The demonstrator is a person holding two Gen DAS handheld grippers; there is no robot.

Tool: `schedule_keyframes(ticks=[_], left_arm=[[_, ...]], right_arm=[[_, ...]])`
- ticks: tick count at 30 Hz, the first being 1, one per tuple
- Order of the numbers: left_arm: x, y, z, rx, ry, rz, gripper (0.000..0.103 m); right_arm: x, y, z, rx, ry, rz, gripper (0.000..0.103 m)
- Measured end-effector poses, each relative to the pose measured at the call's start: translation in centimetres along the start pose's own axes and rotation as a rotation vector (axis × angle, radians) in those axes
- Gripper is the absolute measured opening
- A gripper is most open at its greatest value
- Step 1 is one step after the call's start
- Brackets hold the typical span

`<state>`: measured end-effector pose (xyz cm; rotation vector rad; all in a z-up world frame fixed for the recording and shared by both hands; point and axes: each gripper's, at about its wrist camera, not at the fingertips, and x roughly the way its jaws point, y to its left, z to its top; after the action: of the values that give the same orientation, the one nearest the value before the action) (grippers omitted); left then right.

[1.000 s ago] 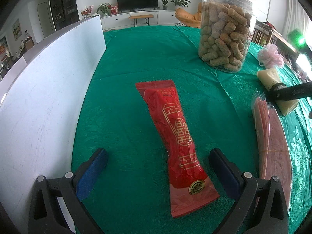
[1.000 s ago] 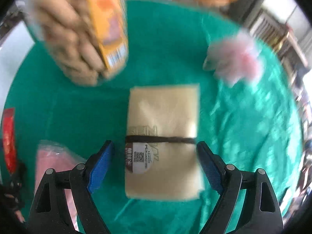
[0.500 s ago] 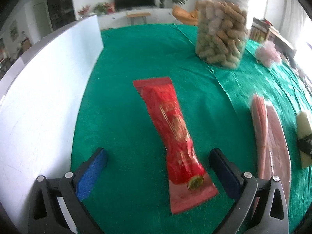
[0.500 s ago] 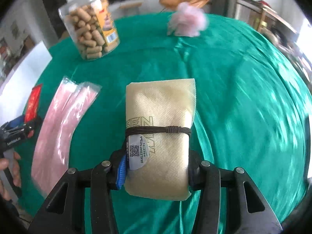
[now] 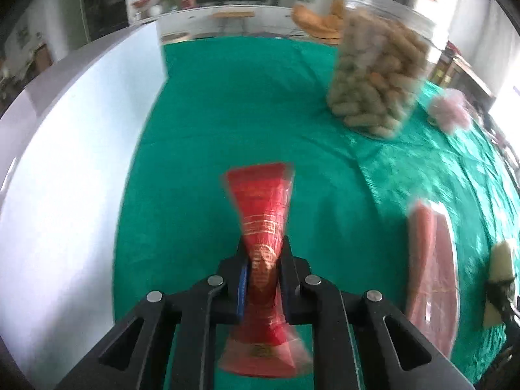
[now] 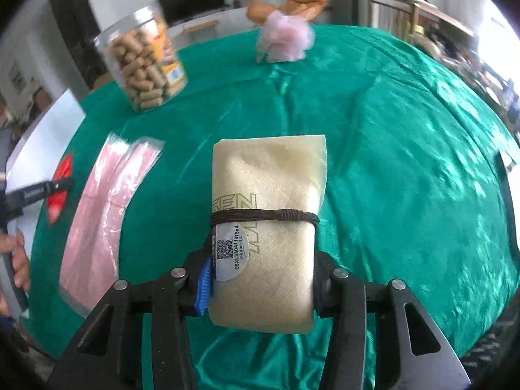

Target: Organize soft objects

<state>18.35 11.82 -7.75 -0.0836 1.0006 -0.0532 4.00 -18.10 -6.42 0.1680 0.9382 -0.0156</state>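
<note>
Red foil shows between the jaws of the left gripper (image 5: 262, 279), which are clamped on the narrow waist of a red packet (image 5: 264, 224) at the bottom centre of the left wrist view; the packet's far end fans out over the green cloth (image 5: 227, 123), and whether it has left the cloth I cannot tell through the blur; a white board (image 5: 65, 169) fills the left of that frame. In the right wrist view the right gripper (image 6: 260, 284) has just been closing further and is pressed on a bundle of beige napkins (image 6: 269, 201) tied with a dark cord, low in the centre of the frame; a jar of snacks (image 6: 143, 71) stands upper left, a pink puff (image 6: 282, 37) top centre, a pink sleeve of plastic bags (image 6: 104, 208) at left. The step in hand looks like the grasp itself, both soft things taken at once; next each wants lifting clear and carrying to wherever the soft things gather, which no frame shows; the packet may sag or slip, so a level, slow carry seems wise.
</note>
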Motion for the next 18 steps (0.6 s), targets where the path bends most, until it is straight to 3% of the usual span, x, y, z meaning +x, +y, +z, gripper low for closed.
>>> schedule_keyframes(ticks=[5,10,14,18], left_arm=[[-4.0,0.5,-1.9,-0.073,-0.06,-0.138,0.014],[-11.4,2.7,-2.3,-0.139,-0.164,-0.233,0.014],[-17.9,7.3,-1.8,-0.167,-0.275,-0.177,0.014],[-21.8,14.0,-2.2,-0.226,-0.329,0.014,0.014]], right_arm=[[-1.7,0.4,-0.5,0.018,-0.005,0.036,0.042],[-4.7,6.2,1.1,-0.095,-0.037,0.159,0.042],[-7.8,14.3,3.9,-0.217,-0.055,0.34,0.042],[-10.8,25.0,5.5,-0.37,-0.052,0.55,0.042]])
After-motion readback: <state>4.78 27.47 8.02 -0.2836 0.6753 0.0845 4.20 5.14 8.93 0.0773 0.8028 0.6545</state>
